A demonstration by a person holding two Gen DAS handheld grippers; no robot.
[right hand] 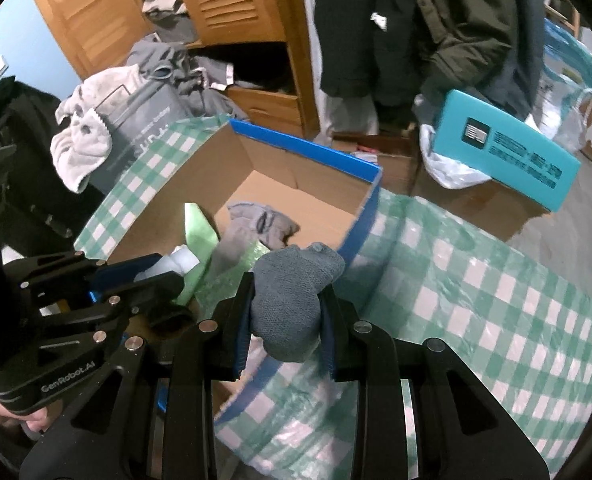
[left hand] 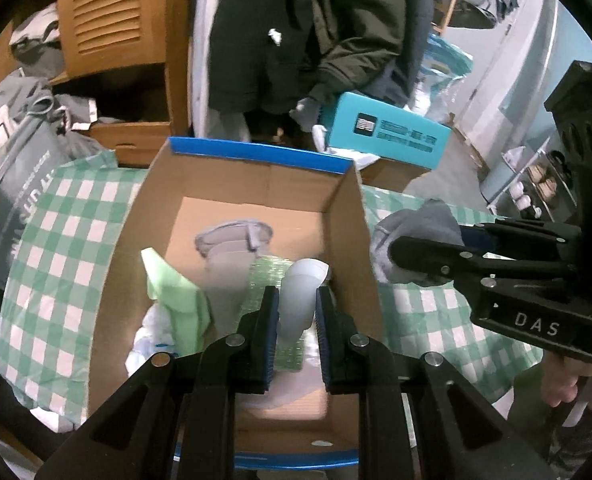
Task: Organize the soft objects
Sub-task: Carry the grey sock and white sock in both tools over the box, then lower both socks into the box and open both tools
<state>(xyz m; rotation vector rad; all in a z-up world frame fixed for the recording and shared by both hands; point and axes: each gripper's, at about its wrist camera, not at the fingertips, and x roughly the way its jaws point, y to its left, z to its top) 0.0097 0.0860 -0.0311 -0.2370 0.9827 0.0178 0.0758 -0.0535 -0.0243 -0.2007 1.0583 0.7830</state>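
Note:
An open cardboard box point(left hand: 348, 216) with a blue rim stands on the green checked cloth point(left hand: 56, 232); it also shows in the right wrist view point(right hand: 256, 160). Inside lie a grey sock point(left hand: 232, 240), a light green cloth point(left hand: 176, 296) and a white cloth point(left hand: 148, 340). My left gripper point(left hand: 296, 300) is over the box, shut on a white soft object point(left hand: 302, 292). My right gripper point(right hand: 286, 292) is shut on a grey knit sock point(right hand: 292, 300), held just outside the box's right wall; it also shows in the left wrist view point(left hand: 416, 232).
A teal box point(left hand: 388, 136) sits on a brown carton behind the table. A wooden louvred cabinet point(right hand: 232, 12), piled grey clothes point(right hand: 168, 64), a grey bag point(right hand: 144, 128) and hanging dark jackets point(right hand: 436, 20) stand behind. The checked cloth point(right hand: 476, 300) stretches to the right.

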